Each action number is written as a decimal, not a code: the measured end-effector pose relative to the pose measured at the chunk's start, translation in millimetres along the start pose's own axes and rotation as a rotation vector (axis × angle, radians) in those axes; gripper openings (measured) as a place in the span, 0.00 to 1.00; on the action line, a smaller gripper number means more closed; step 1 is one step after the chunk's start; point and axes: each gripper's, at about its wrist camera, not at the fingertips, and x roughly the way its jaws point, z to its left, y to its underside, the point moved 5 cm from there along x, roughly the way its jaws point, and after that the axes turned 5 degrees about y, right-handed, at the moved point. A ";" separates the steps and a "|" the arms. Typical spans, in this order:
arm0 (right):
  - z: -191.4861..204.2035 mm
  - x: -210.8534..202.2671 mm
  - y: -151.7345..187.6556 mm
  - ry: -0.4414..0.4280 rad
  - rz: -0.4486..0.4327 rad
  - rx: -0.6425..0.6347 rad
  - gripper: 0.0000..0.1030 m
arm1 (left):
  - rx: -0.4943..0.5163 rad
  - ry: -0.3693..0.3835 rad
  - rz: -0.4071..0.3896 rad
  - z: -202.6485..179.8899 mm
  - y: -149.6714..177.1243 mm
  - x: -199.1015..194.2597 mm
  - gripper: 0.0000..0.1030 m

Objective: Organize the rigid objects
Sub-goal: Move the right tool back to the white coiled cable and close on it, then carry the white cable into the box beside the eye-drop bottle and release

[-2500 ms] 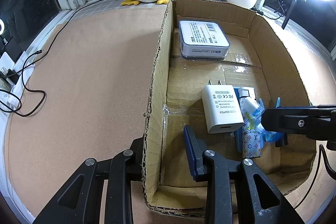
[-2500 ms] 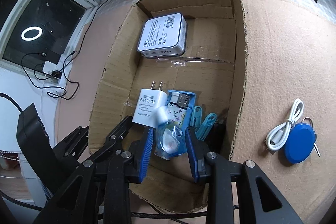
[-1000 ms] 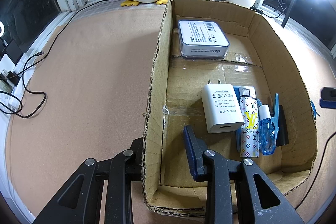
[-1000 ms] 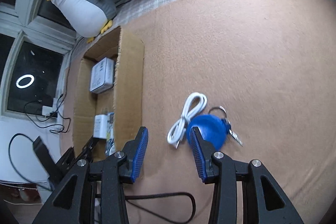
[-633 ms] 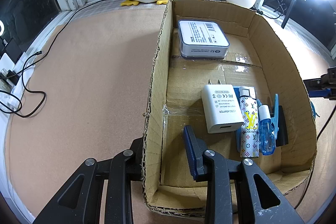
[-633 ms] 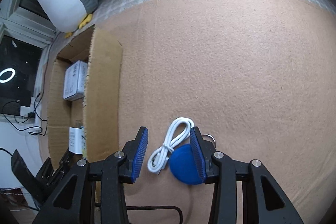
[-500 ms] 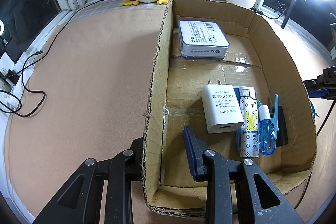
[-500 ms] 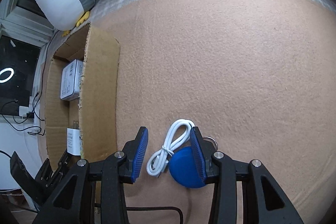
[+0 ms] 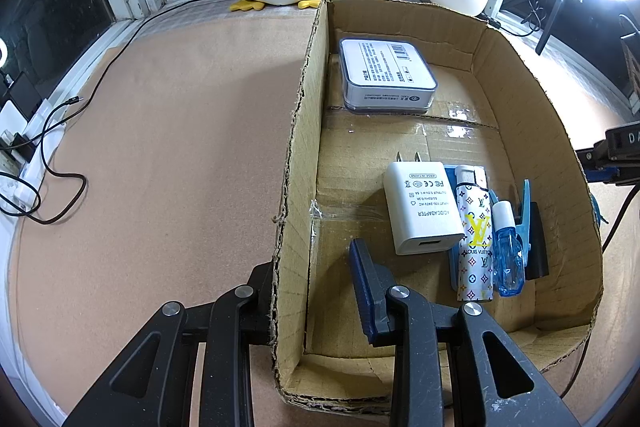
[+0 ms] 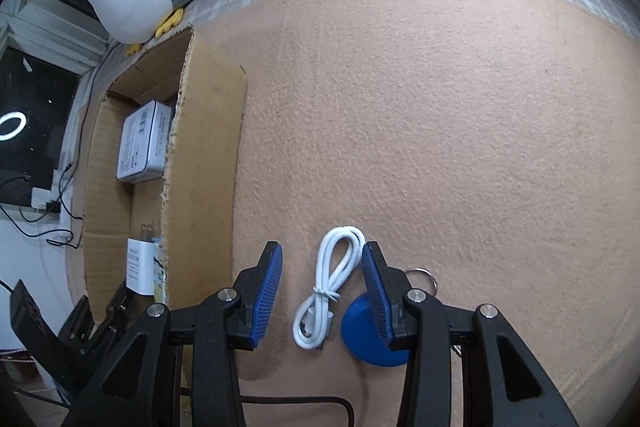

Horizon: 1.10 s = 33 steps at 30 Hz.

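My right gripper [image 10: 322, 285] hangs with its jaws spread wide over the tan bench [image 10: 440, 131], and the coiled white cable [image 10: 328, 291] lies between its blue pads [image 10: 268, 293], touching neither; nothing is held. Just beside the cable, partly under my right-hand finger, sits the blue round case [image 10: 366, 337] with a key ring [image 10: 420, 275] on its far side. The cardboard box [image 10: 200, 163] stands just beside it on the bench. I judge the step in hand is picking up the cable, so I would come straight down with the pads either side of the tied middle of the coil, where the strands are bunched, and keep the right pad clear of the blue case so I don't drag it along. Close gently; a loose loop could slip out. My left gripper [image 9: 316, 291] is open and straddles the near wall of the box, one finger outside, one inside. Inside lie the white adapter [image 9: 422, 213], patterned lighter [image 9: 474, 239], small blue bottle [image 9: 507, 251] and a white boxed item [image 9: 386, 77]; free floor remains near the left wall for the cable.
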 end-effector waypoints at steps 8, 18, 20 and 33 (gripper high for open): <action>16.1 10.4 9.7 0.068 0.024 -0.079 0.37 | 0.000 0.000 0.001 0.2 0.0 -0.1 0.30; 34.0 14.5 11.3 0.179 -0.013 -0.192 0.23 | 0.001 -0.001 0.001 0.5 0.1 -0.2 0.30; 35.4 14.1 12.4 0.172 -0.020 -0.188 0.20 | 0.001 -0.002 0.000 0.6 0.3 0.0 0.30; -16.2 -23.6 20.7 -0.006 -0.103 -0.031 0.12 | 0.001 -0.001 0.000 0.5 0.1 0.1 0.30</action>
